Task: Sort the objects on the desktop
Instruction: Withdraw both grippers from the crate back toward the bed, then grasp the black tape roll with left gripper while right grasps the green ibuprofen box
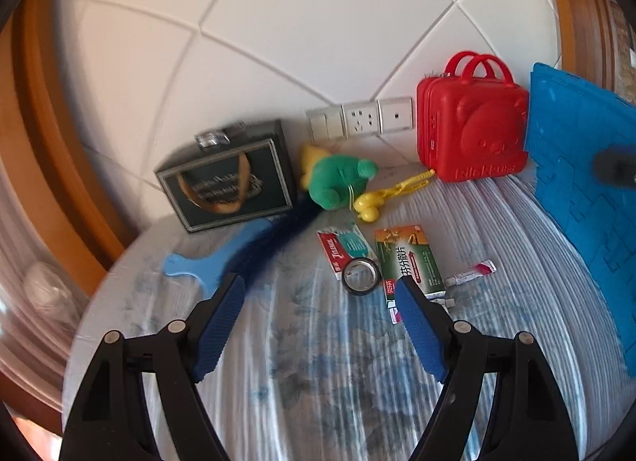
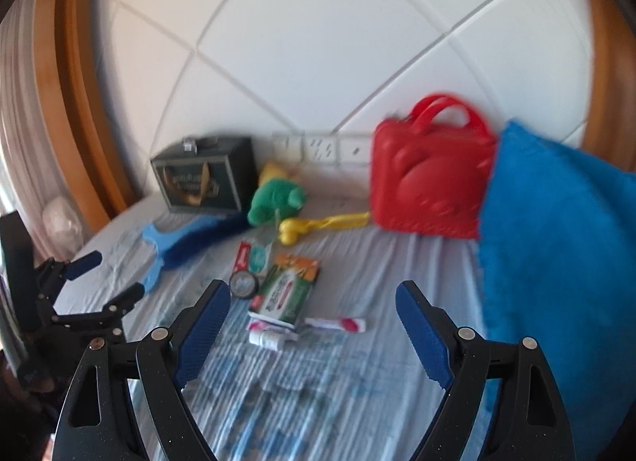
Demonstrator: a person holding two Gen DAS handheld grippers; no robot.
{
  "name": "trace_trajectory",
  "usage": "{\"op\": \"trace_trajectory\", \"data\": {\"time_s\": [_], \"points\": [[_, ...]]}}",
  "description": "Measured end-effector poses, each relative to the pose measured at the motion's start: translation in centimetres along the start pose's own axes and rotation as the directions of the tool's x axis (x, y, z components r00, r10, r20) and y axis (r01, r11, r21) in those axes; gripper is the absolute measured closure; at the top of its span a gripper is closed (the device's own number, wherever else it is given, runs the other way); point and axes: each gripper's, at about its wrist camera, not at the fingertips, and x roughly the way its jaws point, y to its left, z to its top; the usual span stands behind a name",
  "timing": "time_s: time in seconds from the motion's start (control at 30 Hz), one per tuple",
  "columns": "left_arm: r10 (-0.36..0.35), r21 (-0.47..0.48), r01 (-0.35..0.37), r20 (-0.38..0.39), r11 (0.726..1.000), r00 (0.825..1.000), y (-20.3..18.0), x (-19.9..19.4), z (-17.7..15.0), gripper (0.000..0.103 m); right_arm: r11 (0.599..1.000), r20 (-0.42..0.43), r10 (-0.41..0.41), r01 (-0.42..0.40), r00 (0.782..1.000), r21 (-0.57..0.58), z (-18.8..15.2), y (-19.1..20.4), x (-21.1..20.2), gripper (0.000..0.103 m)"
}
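Observation:
Small items lie on a blue-and-white cloth (image 1: 302, 361): a green medicine box (image 1: 409, 258), a black tape roll (image 1: 361, 276), a red-and-teal packet (image 1: 344, 248) and a pink tube (image 1: 473, 272). My left gripper (image 1: 320, 286) hovers open just short of them, with nothing between its fingers. In the right wrist view the medicine box (image 2: 290, 290), tape roll (image 2: 243, 284), pink tube (image 2: 338, 323) and a small white tube (image 2: 270, 339) lie just beyond my open, empty right gripper (image 2: 312, 294). The left gripper (image 2: 117, 276) shows at the left edge.
Along the tiled wall stand a dark box with a strap (image 1: 230, 178), a green plush (image 1: 338, 178), a yellow toy (image 1: 381, 198) and a red bear case (image 1: 469, 131). A blue panel (image 1: 584, 190) leans at the right. A blue brush (image 1: 222, 258) lies left. Wall sockets (image 1: 359, 119) sit behind.

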Motion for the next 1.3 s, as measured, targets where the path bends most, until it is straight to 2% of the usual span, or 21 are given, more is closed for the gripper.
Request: {"op": "trace_trajectory", "data": {"time_s": [0.07, 0.2, 0.3, 0.47, 0.57, 0.7, 0.77, 0.87, 0.97, 1.03, 1.17, 1.3], "points": [[0.017, 0.001, -0.017, -0.008, 1.000, 1.000, 0.2, 1.8, -0.3, 0.025, 1.000, -0.035, 0.020, -0.021, 0.999, -0.013, 0.0, 0.4, 3.5, 0.017], [-0.011, -0.004, 0.011, -0.057, 1.000, 0.998, 0.6, 5.4, -1.2, 0.025, 0.997, -0.129, 0.068, -0.072, 0.989, -0.028, -0.5, 1.6, 11.2, 0.017], [-0.017, -0.010, 0.017, -0.080, 1.000, 0.997, 0.9, 7.4, -1.8, 0.025, 0.994, -0.209, 0.083, -0.097, 0.974, -0.057, -1.2, 3.3, 17.0, 0.017], [-0.033, -0.046, 0.028, -0.119, 0.999, 0.992, 2.1, 10.2, -2.8, 0.025, 0.993, -0.373, 0.055, -0.091, 0.926, -0.078, -3.4, 4.9, 25.8, 0.017], [-0.040, -0.057, 0.033, -0.127, 0.998, 0.991, 2.8, 11.2, -3.3, 0.025, 0.994, -0.429, 0.020, -0.064, 0.903, -0.090, -4.6, 5.2, 28.2, 0.014], [-0.068, -0.062, 0.060, -0.132, 0.996, 0.989, 2.9, 12.6, -3.5, 0.025, 0.993, -0.408, -0.029, -0.022, 0.912, -0.119, -4.7, 5.5, 29.1, 0.007], [-0.073, -0.052, 0.066, -0.141, 0.996, 0.987, 2.5, 13.4, -3.5, 0.025, 0.995, -0.425, -0.045, 0.001, 0.904, -0.103, -4.7, 5.2, 29.9, 0.003], [-0.092, -0.045, 0.086, -0.146, 0.995, 0.985, 1.8, 14.4, -3.3, 0.025, 0.999, -0.446, -0.029, 0.018, 0.894, -0.029, -4.6, 3.9, 30.6, 0.004], [-0.113, -0.037, 0.108, -0.148, 0.993, 0.983, 1.0, 15.2, -3.0, 0.025, 1.000, -0.471, -0.029, 0.021, 0.882, -0.023, -5.1, 3.3, 31.2, 0.004], [-0.123, -0.036, 0.119, -0.151, 0.992, 0.981, 0.5, 15.7, -2.7, 0.025, 0.998, -0.462, -0.047, 0.028, 0.885, -0.048, -5.1, 3.3, 31.1, 0.008], [-0.165, -0.018, 0.164, -0.144, 0.986, 0.976, -0.4, 16.7, -2.3, 0.025, 0.994, -0.446, -0.052, 0.004, 0.894, -0.109, -5.5, 2.6, 30.0, 0.010], [-0.221, 0.011, 0.225, -0.168, 0.974, 0.961, -2.1, 18.7, -2.1, 0.025, 0.998, -0.434, -0.039, 0.010, 0.900, -0.069, -5.7, 0.3, 28.6, 0.010]]}}
